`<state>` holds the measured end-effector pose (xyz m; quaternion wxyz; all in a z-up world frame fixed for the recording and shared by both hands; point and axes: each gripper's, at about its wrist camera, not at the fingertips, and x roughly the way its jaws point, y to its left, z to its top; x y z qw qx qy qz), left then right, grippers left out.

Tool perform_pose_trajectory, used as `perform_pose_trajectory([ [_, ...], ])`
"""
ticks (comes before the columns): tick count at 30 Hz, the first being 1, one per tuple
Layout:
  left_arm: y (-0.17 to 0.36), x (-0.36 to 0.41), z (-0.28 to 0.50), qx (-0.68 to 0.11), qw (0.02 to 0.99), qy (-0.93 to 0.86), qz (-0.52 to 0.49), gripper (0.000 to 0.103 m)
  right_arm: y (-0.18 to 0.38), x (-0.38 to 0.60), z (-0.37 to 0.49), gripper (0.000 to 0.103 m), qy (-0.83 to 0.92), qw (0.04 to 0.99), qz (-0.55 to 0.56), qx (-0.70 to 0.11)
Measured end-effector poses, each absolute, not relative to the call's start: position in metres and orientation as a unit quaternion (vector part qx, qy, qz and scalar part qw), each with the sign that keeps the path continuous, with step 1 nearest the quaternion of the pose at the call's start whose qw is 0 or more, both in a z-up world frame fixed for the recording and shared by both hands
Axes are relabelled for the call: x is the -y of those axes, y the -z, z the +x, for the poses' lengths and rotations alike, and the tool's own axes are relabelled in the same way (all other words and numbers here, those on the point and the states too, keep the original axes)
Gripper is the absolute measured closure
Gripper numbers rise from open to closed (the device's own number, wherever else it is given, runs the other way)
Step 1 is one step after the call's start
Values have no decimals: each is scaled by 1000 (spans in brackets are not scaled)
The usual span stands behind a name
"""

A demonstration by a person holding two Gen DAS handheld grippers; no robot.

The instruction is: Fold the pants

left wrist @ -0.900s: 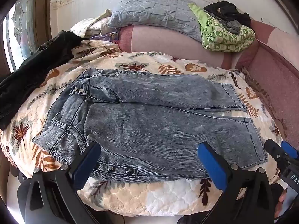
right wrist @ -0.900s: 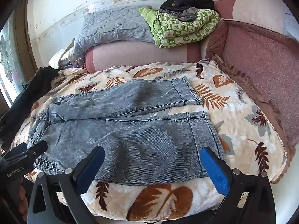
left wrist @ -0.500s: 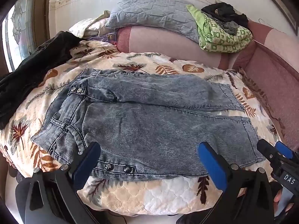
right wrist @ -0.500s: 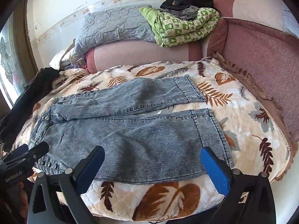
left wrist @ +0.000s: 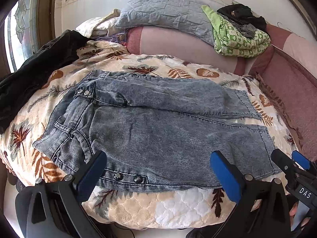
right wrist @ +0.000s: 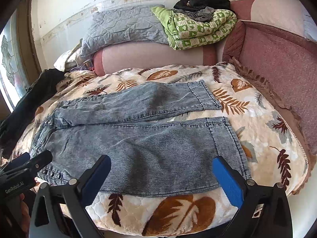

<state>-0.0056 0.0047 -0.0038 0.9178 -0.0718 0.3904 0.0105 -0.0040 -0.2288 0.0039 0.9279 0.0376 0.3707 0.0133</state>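
Observation:
Grey-blue denim pants (left wrist: 162, 130) lie flat and spread out on a leaf-print blanket (left wrist: 178, 208), waistband to the left, both legs pointing right. They also show in the right wrist view (right wrist: 150, 144). My left gripper (left wrist: 158, 170) is open and empty, hovering at the near edge by the waistband buttons (left wrist: 128, 177). My right gripper (right wrist: 161, 175) is open and empty, at the near edge of the near leg close to its hem (right wrist: 227, 144). Each gripper shows in the other's view, the right one (left wrist: 291, 166) and the left one (right wrist: 29, 164).
A black garment (left wrist: 35, 75) lies at the blanket's left. A pink sofa back (right wrist: 150, 55) carries a grey pillow (right wrist: 126, 25), a green patterned quilt (right wrist: 200, 27) and dark clothes (right wrist: 200, 0). A pink armrest (right wrist: 281, 65) rises on the right. A window (left wrist: 21, 29) is at far left.
Both grippers have drawn slightly nearer the pants' near edge. The pants have not moved and both jaws stay open.

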Motion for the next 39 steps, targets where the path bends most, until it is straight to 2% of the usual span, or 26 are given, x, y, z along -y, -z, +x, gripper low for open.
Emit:
perform_pose_trajectory([
  [39, 5, -12, -5, -388, 919, -16, -68, 0, -8, 214, 2, 0, -24, 930, 18, -366],
])
